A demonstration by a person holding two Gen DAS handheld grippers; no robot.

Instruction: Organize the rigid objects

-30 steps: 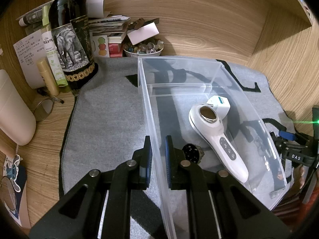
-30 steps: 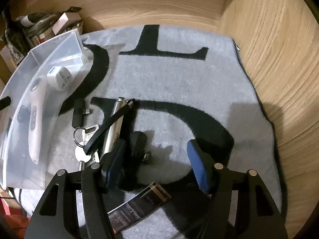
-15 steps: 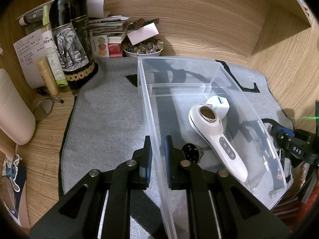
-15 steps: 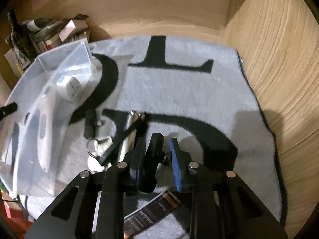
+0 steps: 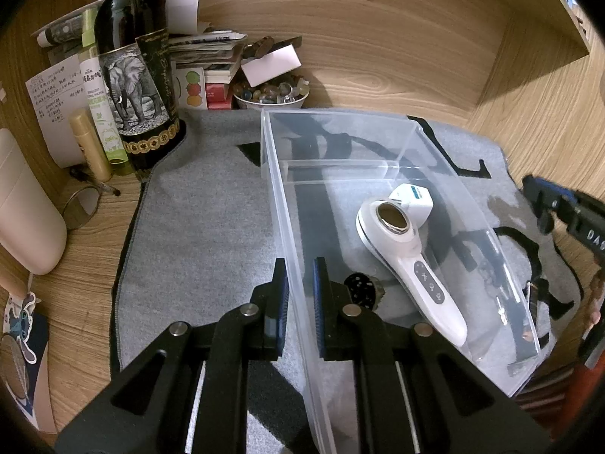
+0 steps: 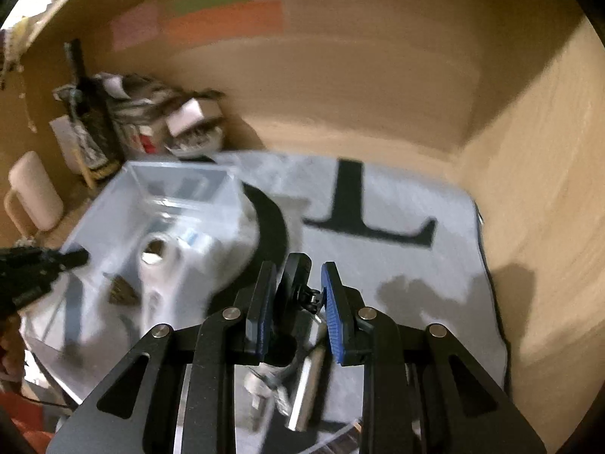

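A clear plastic bin [image 5: 287, 227] stands on the grey mat. My left gripper [image 5: 301, 283] is shut on its near left wall. Inside lie a white handheld device [image 5: 408, 265], a small white box [image 5: 412, 198] and a round black piece [image 5: 361, 289]. My right gripper [image 6: 295, 295] is shut on a small black mount-like object [image 6: 297, 283] and holds it above the mat, to the right of the bin [image 6: 159, 204]. Below it on the mat lie a silver cylinder [image 6: 308, 393] and keys [image 6: 264, 382]. The right gripper also shows at the right edge of the left wrist view [image 5: 544, 204].
A dark bottle [image 5: 136, 68], small tubes, papers and a bowl of stones [image 5: 270, 94] crowd the back left corner. A beige container [image 5: 26, 223] stands at the left. Wooden walls close the back and the right. The grey mat [image 6: 416, 265] carries large black letters.
My right gripper closed on the small black object, lifted it off the mat and swung up and towards the bin. My left gripper kept its hold on the bin wall.
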